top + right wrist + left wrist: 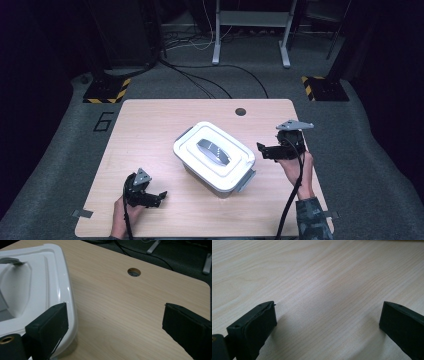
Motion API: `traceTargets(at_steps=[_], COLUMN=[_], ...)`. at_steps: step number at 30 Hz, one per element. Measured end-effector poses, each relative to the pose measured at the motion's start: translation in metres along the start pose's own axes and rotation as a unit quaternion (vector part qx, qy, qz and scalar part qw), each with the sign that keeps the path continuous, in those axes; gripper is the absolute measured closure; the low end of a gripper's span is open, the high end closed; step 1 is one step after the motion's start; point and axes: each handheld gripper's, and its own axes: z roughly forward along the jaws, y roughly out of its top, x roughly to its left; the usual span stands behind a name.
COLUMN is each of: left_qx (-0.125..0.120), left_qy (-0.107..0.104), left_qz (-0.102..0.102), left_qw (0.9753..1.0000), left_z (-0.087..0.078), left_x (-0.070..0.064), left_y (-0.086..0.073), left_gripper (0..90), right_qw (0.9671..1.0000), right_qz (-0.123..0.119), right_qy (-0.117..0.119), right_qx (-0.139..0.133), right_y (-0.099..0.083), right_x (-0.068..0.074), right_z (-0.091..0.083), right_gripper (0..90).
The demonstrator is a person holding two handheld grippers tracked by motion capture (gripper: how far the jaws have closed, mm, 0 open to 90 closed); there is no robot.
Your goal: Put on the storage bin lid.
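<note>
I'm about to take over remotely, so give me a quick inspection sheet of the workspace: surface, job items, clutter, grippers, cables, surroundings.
Surface: light wooden table, with a round cable hole near the far edge.
Job's things: white lidded box at mid-table, set at an angle, lid on, grey handle lying flat in the lid, grey side latches.
Clutter: nothing seen on the table.
Grippers: left gripper low over bare wood at the near left, jaws apart, empty. Right gripper beside the box's right end, jaws apart, holding nothing.
Cables: one trails from each gripper; more run across the floor behind the table.
Surroundings: grey carpet, hazard-striped stand bases, metal frame legs at the back.
</note>
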Motion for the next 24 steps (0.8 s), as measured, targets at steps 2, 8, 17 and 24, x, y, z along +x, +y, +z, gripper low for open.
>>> traceTargets(at_steps=[2, 8, 17, 24], left_qx=[0.0, 0.0, 0.0, 0.0], left_qy=[0.001, 0.0, 0.0, 0.0], left_qz=[0.003, 0.0, 0.0, 0.001], left_qw=[1.0, 1.0, 1.0, 1.0], left_z=[0.0, 0.0, 0.0, 0.0], left_x=[0.0, 0.0, 0.0, 0.0], left_y=[0.0, 0.0, 0.0, 0.0], left_gripper=[0.6, 0.6, 0.6, 0.6], right_qw=[0.9999, 0.9993, 0.9964, 0.9921], right_qz=[0.009, 0.031, 0.069, 0.096], right_qy=[-0.004, -0.015, -0.029, -0.039], right_qx=[0.002, 0.014, 0.042, 0.071], right_y=[-0.005, -0.026, -0.067, -0.102], right_x=[-0.004, -0.019, -0.037, -0.046], right_z=[0.001, 0.007, 0.025, 0.042], right_gripper=[5.8, 5.8, 5.6, 5.8])
